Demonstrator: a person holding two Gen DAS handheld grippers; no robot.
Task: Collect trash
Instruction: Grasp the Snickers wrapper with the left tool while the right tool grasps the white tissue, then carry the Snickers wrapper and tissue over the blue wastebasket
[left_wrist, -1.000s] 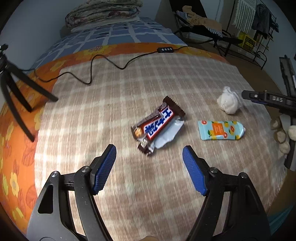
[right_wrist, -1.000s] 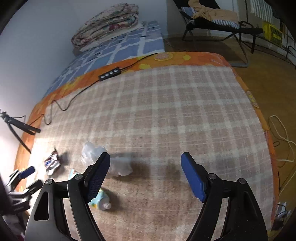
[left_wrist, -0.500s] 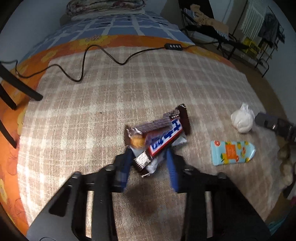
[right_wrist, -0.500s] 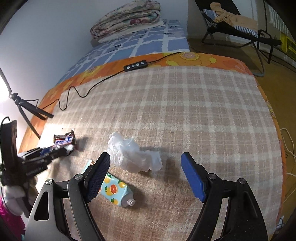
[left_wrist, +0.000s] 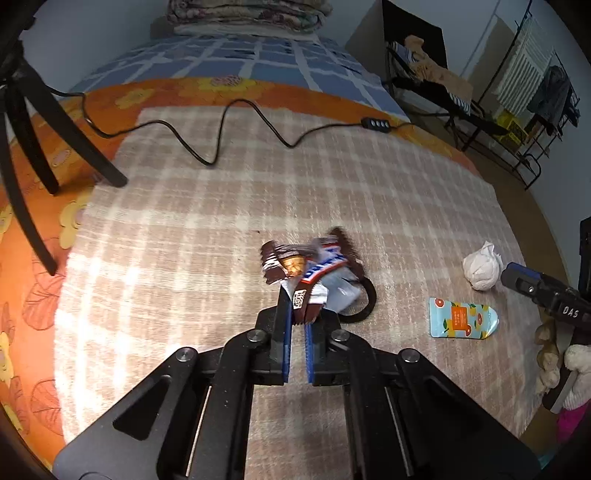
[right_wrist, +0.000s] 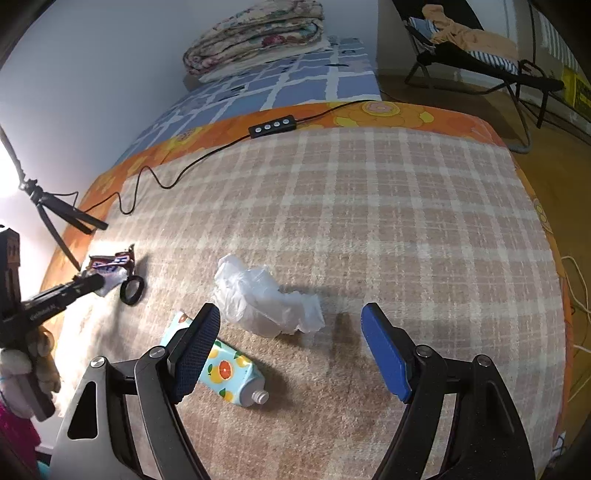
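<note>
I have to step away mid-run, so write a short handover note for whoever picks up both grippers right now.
Left gripper: shut on the candy wrapper, its jaws having just closed on it.
Right gripper: open, empty, just short of the crumpled plastic.
Also on the plaid blanket: citrus-print tube, black ring beside the wrapper.
Done: wrapper gripped.
Left: bin it, then plastic, probably the tube. No bin in view.

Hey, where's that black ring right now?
In the left wrist view the black ring lies on the plaid blanket, just right of the left gripper and partly under the candy wrapper it grips.
</note>
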